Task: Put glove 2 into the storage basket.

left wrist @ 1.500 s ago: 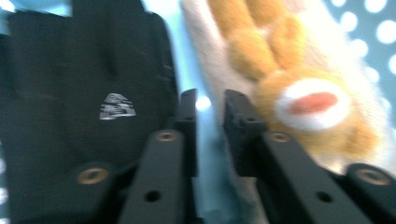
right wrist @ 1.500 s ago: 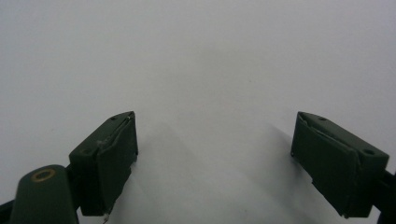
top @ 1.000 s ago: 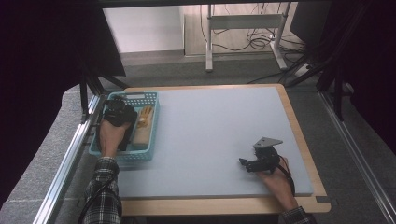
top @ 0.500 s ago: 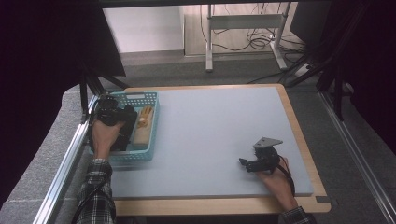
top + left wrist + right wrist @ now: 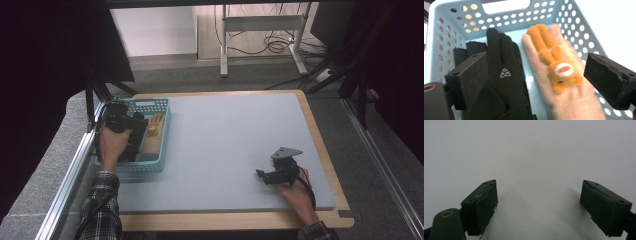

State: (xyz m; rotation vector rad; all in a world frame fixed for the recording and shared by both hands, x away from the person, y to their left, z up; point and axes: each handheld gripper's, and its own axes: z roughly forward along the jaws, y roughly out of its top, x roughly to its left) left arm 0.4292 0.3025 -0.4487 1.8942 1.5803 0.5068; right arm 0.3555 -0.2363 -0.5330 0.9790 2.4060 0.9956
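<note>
Well, the pale grey table top [image 5: 225,145] in its wooden frame took up the middle of the high view, and on its left side sat the light blue perforated basket [image 5: 161,142], close to the far left corner. Inside it two gloves lay side by side, fingers pointing to the basket's handle end: the black glove [image 5: 504,82] with a small white logo, and touching it the cream fleece glove [image 5: 574,100] with an orange plush animal [image 5: 554,62] on its back (soft, a little blurred). The left gripper [image 5: 535,76] hung over the basket, its jaws spread wide apart, one over the black glove, the other at the cream glove's edge, gripping nothing. The right gripper [image 5: 265,175] sat low on the table's near right part, well apart from the basket, jaws parted too over bare grey surface.
</note>
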